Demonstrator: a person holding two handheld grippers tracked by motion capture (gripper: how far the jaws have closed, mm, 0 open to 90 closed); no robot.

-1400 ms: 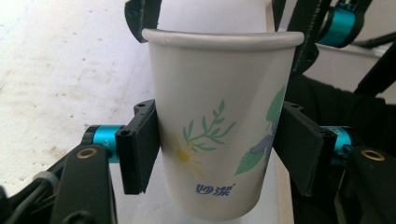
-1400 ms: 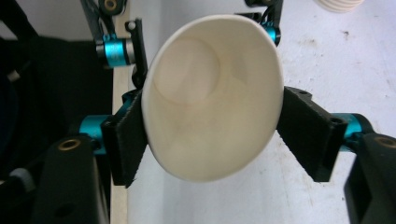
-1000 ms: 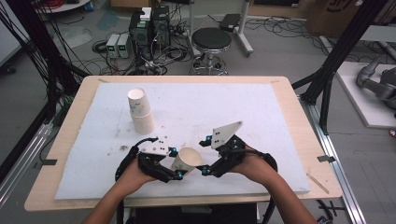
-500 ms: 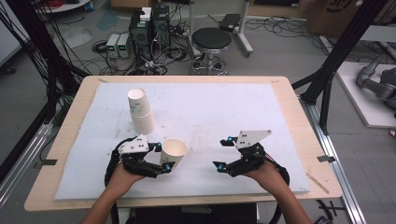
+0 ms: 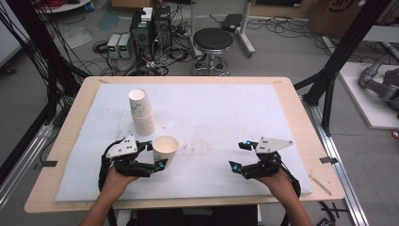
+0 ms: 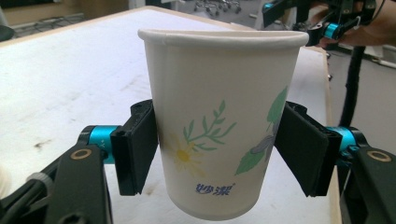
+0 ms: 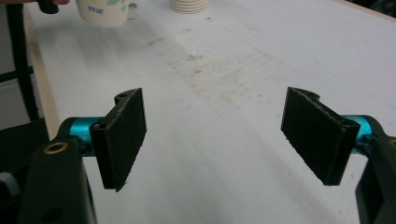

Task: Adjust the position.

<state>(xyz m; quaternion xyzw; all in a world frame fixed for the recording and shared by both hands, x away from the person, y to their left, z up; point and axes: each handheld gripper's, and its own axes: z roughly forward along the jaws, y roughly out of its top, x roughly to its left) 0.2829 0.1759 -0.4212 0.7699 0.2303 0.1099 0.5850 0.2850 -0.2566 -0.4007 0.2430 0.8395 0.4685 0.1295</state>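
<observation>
My left tool (image 5: 159,155) clamps the cup (image 5: 165,149) while my right tool (image 5: 241,155) stands apart, empty; the easing grip may drop it on the desk (image 5: 226,117).

High overview, two close gripper views
</observation>
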